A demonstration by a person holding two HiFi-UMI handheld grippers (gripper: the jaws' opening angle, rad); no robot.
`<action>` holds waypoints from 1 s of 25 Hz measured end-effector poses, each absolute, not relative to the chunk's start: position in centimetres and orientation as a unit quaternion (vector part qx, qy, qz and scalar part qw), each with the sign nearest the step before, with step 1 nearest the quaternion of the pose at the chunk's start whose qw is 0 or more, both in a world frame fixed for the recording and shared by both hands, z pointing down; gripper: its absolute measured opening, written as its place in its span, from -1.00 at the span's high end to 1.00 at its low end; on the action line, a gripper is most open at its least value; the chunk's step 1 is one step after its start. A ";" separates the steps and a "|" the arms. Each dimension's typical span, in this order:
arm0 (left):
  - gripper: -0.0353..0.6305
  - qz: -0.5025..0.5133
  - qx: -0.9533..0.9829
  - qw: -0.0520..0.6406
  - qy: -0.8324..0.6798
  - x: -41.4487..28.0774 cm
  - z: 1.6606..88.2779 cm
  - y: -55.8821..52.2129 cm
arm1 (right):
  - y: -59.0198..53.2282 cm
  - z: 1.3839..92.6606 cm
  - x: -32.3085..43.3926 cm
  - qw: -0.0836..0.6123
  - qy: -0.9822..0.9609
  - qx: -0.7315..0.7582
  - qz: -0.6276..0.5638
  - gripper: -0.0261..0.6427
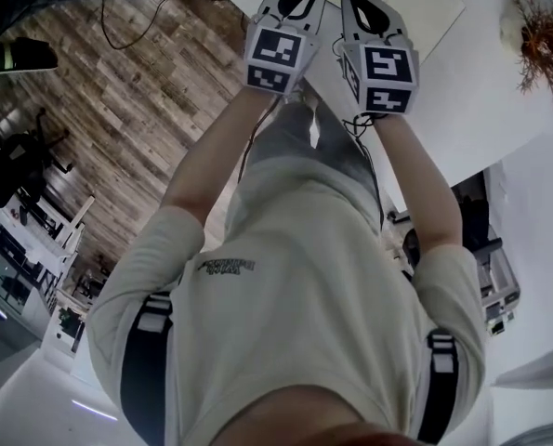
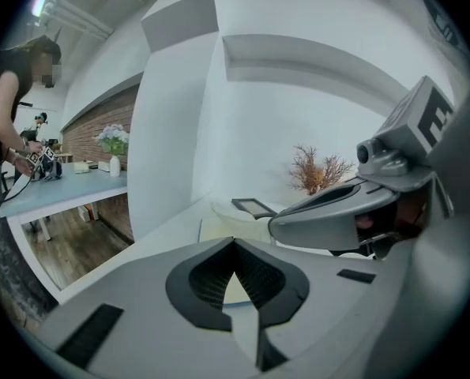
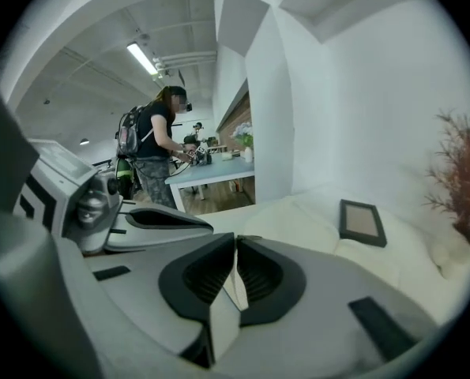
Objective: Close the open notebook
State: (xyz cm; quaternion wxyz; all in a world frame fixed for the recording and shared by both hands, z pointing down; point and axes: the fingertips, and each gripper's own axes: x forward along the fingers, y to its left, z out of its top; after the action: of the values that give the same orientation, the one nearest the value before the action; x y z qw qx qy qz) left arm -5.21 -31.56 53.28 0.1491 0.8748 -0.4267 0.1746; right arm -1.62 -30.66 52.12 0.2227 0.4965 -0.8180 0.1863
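Overhead; both gripper views across table (image 2: 162, 239)

Grey-brown wood plank floor (image 1: 118, 100) lies beside a white table (image 1: 480, 110) bearing a rust-coloured dried branch sprig (image 1: 541, 31); plain white walls (image 3: 361, 93), a red-brown brick wall (image 2: 92, 133), a long pale blue table (image 2: 61, 186), a bright ceiling strip light (image 3: 142, 58)

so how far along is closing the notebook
Done: nothing visible yet; the notebook looks to lie open, cream pages up, on the white table. In hand: the left gripper and right gripper hang over its near edge, fingers together, nothing clearly between them. Left: fold the cover over.
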 end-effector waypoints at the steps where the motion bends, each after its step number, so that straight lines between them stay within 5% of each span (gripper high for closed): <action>1: 0.86 0.173 0.879 0.146 -0.419 -4.4 52.7 -31.4 | -30.2 51.3 -0.6 0.218 -0.814 0.504 0.187 0.87; 13: 0.86 0.227 0.920 0.136 -0.288 7.5 55.2 -27.0 | -22.3 52.9 12.4 0.208 -0.715 0.623 0.240 0.85; 25: 0.86 0.260 0.918 0.140 -0.264 8.3 58.7 -25.8 | -19.0 61.0 16.6 0.229 -0.642 0.654 0.327 0.79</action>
State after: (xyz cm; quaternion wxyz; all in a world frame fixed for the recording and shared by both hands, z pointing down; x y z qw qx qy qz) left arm 8.34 -25.76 58.65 0.1401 0.9182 -0.2643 0.2597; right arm 16.62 -18.97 60.95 0.2293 0.6540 -0.6423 0.3273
